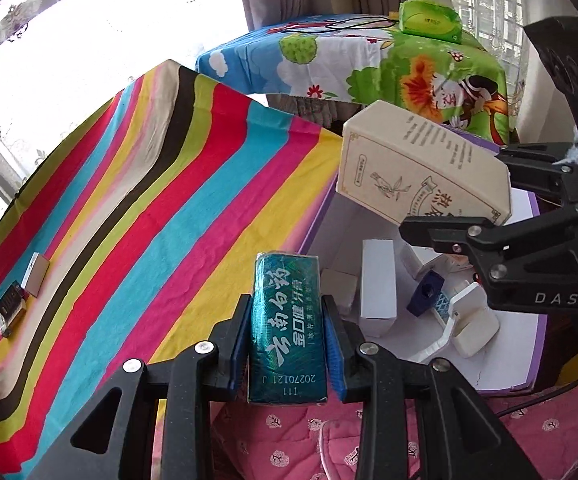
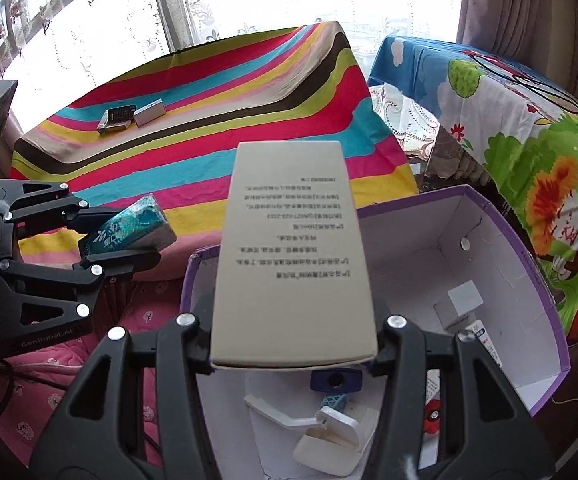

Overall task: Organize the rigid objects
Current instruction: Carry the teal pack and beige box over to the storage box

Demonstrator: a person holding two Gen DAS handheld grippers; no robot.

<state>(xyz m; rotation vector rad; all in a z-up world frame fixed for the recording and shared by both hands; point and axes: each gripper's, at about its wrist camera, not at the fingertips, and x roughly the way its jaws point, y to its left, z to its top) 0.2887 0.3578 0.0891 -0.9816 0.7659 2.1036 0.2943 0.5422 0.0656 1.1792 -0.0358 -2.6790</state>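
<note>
The left gripper [image 1: 287, 344] is clamped on a green toothpaste box [image 1: 287, 328], its blue-lined fingers [image 1: 334, 354] pressing the two long side faces near the box's lower half. The right gripper [image 2: 295, 344] is clenched on a cream carton [image 2: 293, 256], gripping its near end by the two narrow sides so that most of the carton sticks out ahead.

Both are thin cardboard cartons, probably light and stiff along their edges but easy to dent on the broad faces, so the narrow sides near a corner fold look like the safest hold. The toothpaste box has a glossy wrap and may slide if the squeeze eases. The cream carton, held far from its middle, will likely want to tip forward.

The toothpaste box is teal-green with large white characters and a printed date code. The cream carton is off-white, with small lines of text on one face and a line drawing on another.

The toothpaste box hangs over the striped cloth [image 1: 129, 200], just beside the purple box [image 2: 545, 312]. The cream carton hangs over that open box, above the small white items [image 2: 329, 444] inside.
</note>
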